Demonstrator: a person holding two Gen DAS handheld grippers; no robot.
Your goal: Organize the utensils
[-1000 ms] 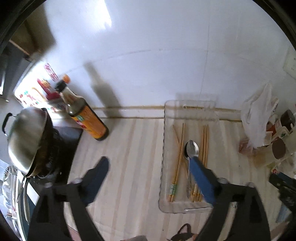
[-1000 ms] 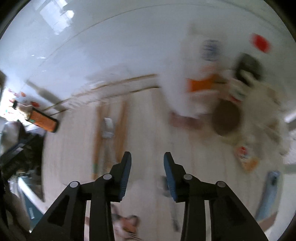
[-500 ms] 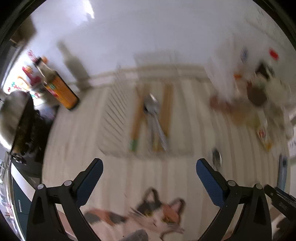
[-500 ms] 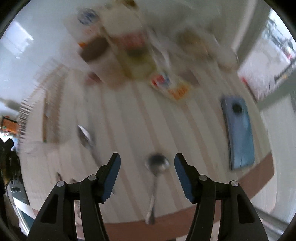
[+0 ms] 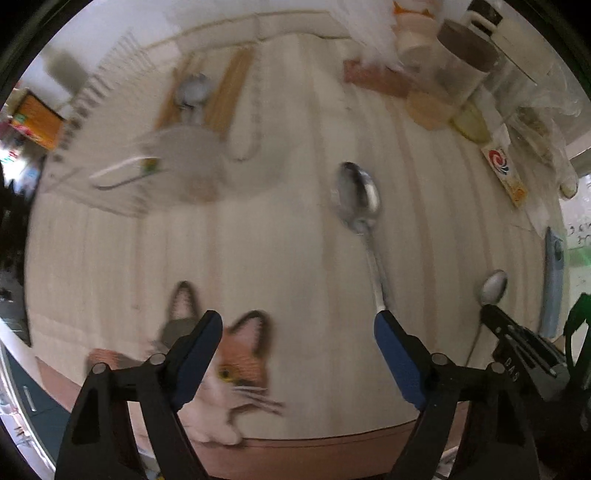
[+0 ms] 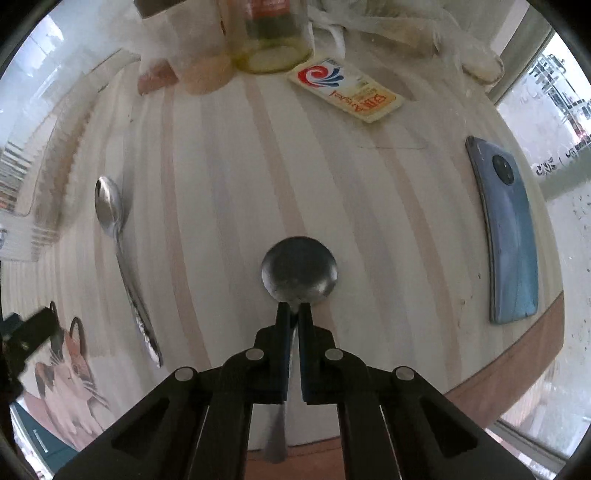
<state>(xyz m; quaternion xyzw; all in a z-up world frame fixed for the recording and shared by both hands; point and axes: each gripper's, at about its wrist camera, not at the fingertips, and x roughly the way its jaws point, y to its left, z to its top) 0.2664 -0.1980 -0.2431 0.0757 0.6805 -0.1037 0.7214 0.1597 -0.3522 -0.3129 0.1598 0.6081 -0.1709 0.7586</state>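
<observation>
My right gripper (image 6: pixel 294 314) is shut on the neck of a round-bowled metal spoon (image 6: pixel 299 269) lying on the striped table; that spoon also shows in the left wrist view (image 5: pixel 493 288). A second, oval spoon (image 6: pixel 110 214) lies to its left, also in the left wrist view (image 5: pixel 358 199). My left gripper (image 5: pixel 299 328) is open and empty above the table, its right finger near that spoon's handle end. A clear tray (image 5: pixel 251 122) at the back left holds chopsticks (image 5: pixel 229 92) and a spoon (image 5: pixel 194 90), blurred.
Jars (image 6: pixel 273 33) and a sachet (image 6: pixel 347 88) stand at the back. A blue phone (image 6: pixel 506 236) lies at the right near the table's edge. A cat picture (image 5: pixel 229 373) marks the front left of the mat. An orange-labelled bottle (image 5: pixel 33 118) is far left.
Both grippers moved right and down from the tray toward the loose spoons. My right gripper went from open to shut on the round spoon. The left stayed open.
</observation>
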